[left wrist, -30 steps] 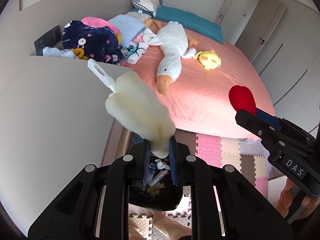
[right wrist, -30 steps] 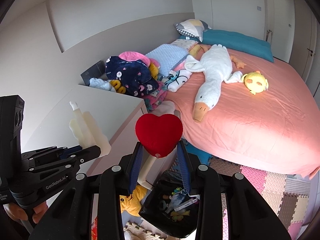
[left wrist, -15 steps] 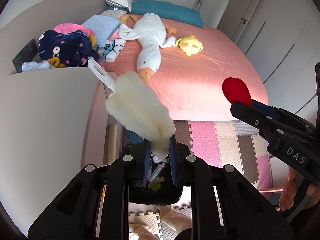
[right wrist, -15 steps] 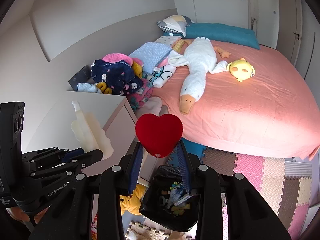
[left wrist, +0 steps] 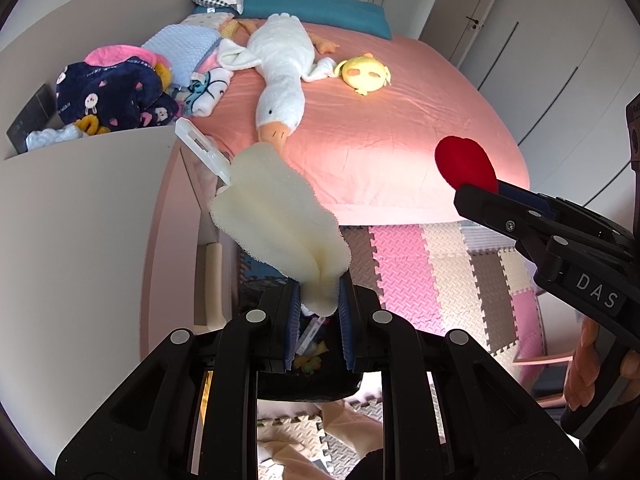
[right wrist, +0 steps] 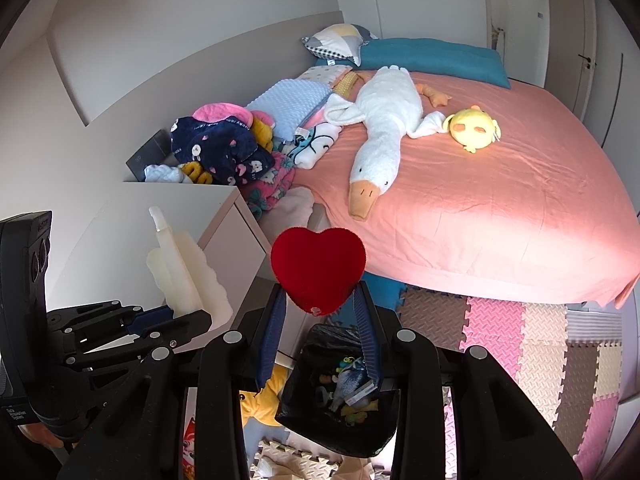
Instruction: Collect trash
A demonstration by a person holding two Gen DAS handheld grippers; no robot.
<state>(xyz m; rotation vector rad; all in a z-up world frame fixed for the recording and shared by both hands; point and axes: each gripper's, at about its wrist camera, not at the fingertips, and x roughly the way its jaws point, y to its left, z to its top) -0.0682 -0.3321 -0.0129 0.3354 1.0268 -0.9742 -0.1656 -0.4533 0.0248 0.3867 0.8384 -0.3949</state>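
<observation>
Bedroom with a pink-sheeted bed (right wrist: pixel 500 216) above a floor of interlocking foam mats (right wrist: pixel 532 332). On the bed lie a white goose plush (right wrist: pixel 384 120) and, near it toward the right edge, a yellow chick plush (right wrist: pixel 474 128); a heap of clothes (right wrist: pixel 224 148) sits at the bed's left edge beside a white cabinet (right wrist: pixel 160 216). My left gripper (left wrist: pixel 319 300) has its jaws pinching the narrow end of a cream sponge brush (left wrist: pixel 276 216), whose white plastic handle (left wrist: pixel 202 148) points up and left. My right gripper (right wrist: pixel 320 308) has its jaws clamped on the lower tip of a red heart (right wrist: pixel 318 268). Below both grippers, on the mats beside the cabinet, stands a black-lined trash bin (right wrist: pixel 340 432) holding mixed litter.
</observation>
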